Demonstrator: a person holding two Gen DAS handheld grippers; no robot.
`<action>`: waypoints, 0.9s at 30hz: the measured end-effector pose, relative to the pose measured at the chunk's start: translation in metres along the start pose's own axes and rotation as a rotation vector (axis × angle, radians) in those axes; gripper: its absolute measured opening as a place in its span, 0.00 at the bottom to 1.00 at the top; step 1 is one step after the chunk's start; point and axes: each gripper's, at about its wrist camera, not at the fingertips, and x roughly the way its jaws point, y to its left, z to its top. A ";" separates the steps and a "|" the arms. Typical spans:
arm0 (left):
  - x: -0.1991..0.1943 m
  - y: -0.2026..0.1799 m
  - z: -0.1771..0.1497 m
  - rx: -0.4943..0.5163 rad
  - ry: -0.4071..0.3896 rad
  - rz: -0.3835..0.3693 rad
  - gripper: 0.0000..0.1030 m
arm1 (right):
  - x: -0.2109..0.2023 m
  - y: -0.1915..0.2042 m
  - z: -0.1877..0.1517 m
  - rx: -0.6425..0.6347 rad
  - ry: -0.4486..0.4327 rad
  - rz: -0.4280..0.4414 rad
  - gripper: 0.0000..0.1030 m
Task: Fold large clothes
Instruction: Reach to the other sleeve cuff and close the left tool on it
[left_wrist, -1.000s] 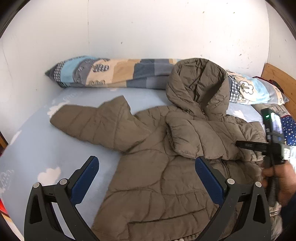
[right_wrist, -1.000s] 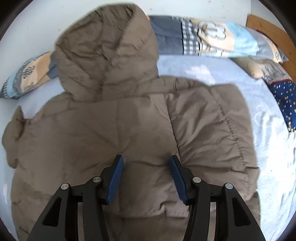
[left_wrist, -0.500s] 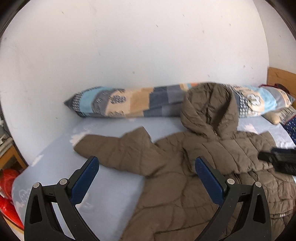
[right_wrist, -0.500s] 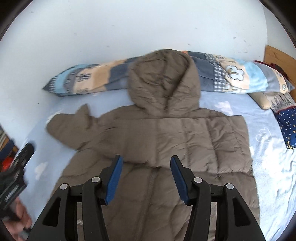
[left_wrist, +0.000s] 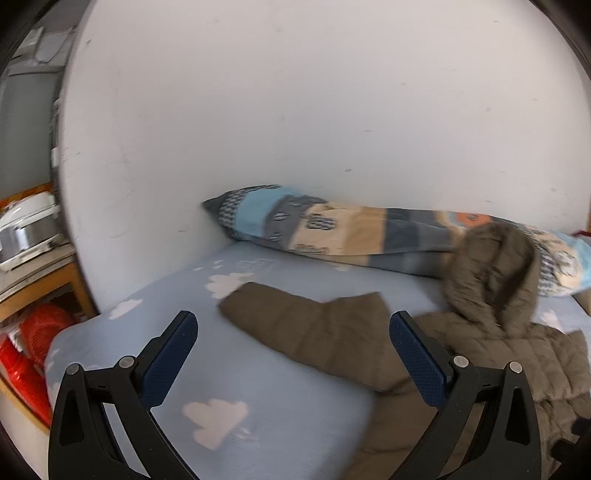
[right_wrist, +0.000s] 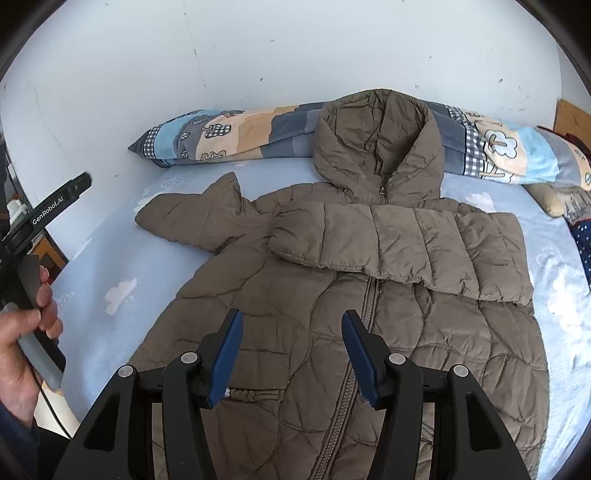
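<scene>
- Nearest to us, the right gripper (right_wrist: 291, 354) hung over the lower front of the jacket, its blue pads (right_wrist: 228, 352) spread apart with nothing between them.
- The left gripper (left_wrist: 293, 363) was also spread wide and empty, over the bare bed sheet (left_wrist: 258, 406) beside the jacket; in the right wrist view we saw it at the left edge, held in the person's left hand (right_wrist: 22, 332).
- We counted one jacket (right_wrist: 332, 314): a brown quilted hooded one lying front up on the light blue, cloud-printed sheet, zipper (right_wrist: 364, 321) closed.
- Its long axis ran from near to far, hem towards us and hood (right_wrist: 376, 140) pointing at the wall.
- One sleeve (right_wrist: 402, 247) lay folded across the chest, running crosswise from the right shoulder to about the middle.
- The other sleeve (left_wrist: 306, 328) stuck out flat to the left, cuff towards the sheet's left edge.
- Further back, the hood rested against one long patchwork bolster pillow (right_wrist: 236, 136) along the wall (right_wrist: 258, 55).
- At the far right we saw a smaller tan cushion (right_wrist: 550, 199) and a dark blue starred fabric (right_wrist: 583, 247).
- Off the bed's left side, the blurred left wrist view showed a wooden shelf (left_wrist: 40, 284) with something red (left_wrist: 33, 339) under it.
</scene>
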 end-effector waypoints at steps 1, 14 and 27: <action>0.005 0.008 0.001 -0.011 0.010 0.006 1.00 | 0.000 -0.002 0.000 0.001 0.000 0.003 0.58; 0.178 0.160 -0.013 -0.456 0.413 -0.178 1.00 | -0.011 -0.034 -0.009 0.007 -0.030 0.004 0.58; 0.321 0.203 -0.050 -0.885 0.500 -0.354 0.64 | -0.005 -0.062 -0.008 0.022 -0.013 0.002 0.58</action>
